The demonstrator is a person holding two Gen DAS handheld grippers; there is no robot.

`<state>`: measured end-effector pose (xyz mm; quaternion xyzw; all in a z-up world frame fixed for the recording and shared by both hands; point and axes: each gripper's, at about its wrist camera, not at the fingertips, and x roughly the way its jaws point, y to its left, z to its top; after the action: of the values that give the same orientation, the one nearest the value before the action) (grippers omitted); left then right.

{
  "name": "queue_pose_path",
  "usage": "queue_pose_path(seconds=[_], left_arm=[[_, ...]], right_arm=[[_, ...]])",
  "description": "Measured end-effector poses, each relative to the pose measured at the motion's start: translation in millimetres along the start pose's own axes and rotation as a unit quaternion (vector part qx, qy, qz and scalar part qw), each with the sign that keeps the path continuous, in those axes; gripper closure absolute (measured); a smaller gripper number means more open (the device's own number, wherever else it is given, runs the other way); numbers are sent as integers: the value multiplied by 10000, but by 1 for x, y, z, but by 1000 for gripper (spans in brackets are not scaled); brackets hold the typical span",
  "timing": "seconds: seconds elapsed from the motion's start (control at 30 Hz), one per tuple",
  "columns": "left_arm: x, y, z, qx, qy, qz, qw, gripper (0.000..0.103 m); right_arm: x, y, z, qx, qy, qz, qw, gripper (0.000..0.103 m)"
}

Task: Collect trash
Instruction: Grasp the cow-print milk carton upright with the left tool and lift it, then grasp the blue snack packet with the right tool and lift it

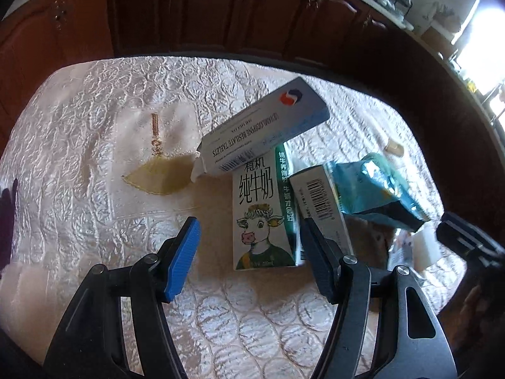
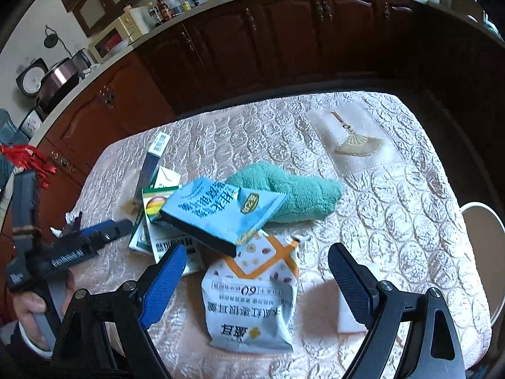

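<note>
My left gripper (image 1: 252, 252) is open, its fingers either side of the near end of a white milk carton (image 1: 260, 211) with a cartoon cow. A grey-white tablet box (image 1: 262, 129) leans over the carton's top. A small barcode box (image 1: 322, 205) stands beside the right finger, and a blue snack bag (image 1: 375, 186) lies to its right. My right gripper (image 2: 257, 281) is open and empty above a white-and-orange snack bag (image 2: 252, 297). The blue bag (image 2: 221, 211) lies across the cartons in the right wrist view. The left gripper (image 2: 94, 237) shows there at left.
A teal towel (image 2: 293, 192) lies behind the blue bag. A white block (image 2: 347, 312) sits by my right finger. A white bin rim (image 2: 483, 221) is at the table's right edge. The quilted cloth (image 2: 394, 205) covers the table; dark cabinets (image 2: 284, 38) stand behind.
</note>
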<state>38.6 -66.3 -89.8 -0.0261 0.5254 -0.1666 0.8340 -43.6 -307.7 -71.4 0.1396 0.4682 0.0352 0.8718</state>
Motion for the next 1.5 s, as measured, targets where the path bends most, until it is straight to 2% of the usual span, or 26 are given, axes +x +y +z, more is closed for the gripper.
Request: queue_pose_path(seconds=[0.1,0.3,0.53,0.6,0.67,0.73,0.8,0.83,0.87,0.9,1.0,1.1,1.23,1.27,1.3,1.37,1.47,1.5], left_arm=[[10,-2,4,53,76,-63,9999,38],[30,-7,15,129,237,88,9996,38],[56,-2,34,-248,404,78,9988,39],[60,-3,36,-250,429,118,9987,41],[64,-6,34,-196,469,46,9987,50],[63,-11,30,-59,410,84,9991,51],[55,-12,25,37,335,128,9994,51],[51,-11,23,50,303,129,9994,51],[47,-11,20,73,268,132,9995,51],[40,-10,18,110,213,160,9996,51],[23,-7,14,135,93,211,9996,51],[6,-4,9,186,-61,196,9996,51],[-8,-3,4,224,-177,208,9994,51],[-10,-2,3,217,-178,189,9994,51],[-11,-1,2,219,-172,185,9994,51],[-15,4,-2,227,-201,220,9993,51],[-21,10,-6,242,-259,310,9989,51],[-23,11,-7,209,-273,312,9989,51]], right_arm=[[0,0,3,-31,4,-21,10000,14],[8,-3,8,69,54,10,10000,14],[27,-12,17,523,183,293,9980,14],[34,-16,19,734,231,476,9959,14],[44,-20,20,1010,291,670,9922,14],[51,-22,20,1141,356,793,9897,21],[59,-21,18,1175,457,841,9885,44],[58,-19,17,1149,415,907,9884,52],[57,-17,16,1090,353,959,9888,66],[55,-14,15,1013,338,956,9897,74],[44,-7,10,757,225,927,9926,87],[29,2,6,382,186,843,9955,93],[11,8,2,-7,245,725,9971,93],[7,10,2,-111,200,611,9979,84],[6,12,3,-196,160,480,9985,64],[1,18,4,-408,43,347,9986,41],[7,31,10,-682,74,510,9963,39],[12,38,12,-818,127,548,9951,35]])
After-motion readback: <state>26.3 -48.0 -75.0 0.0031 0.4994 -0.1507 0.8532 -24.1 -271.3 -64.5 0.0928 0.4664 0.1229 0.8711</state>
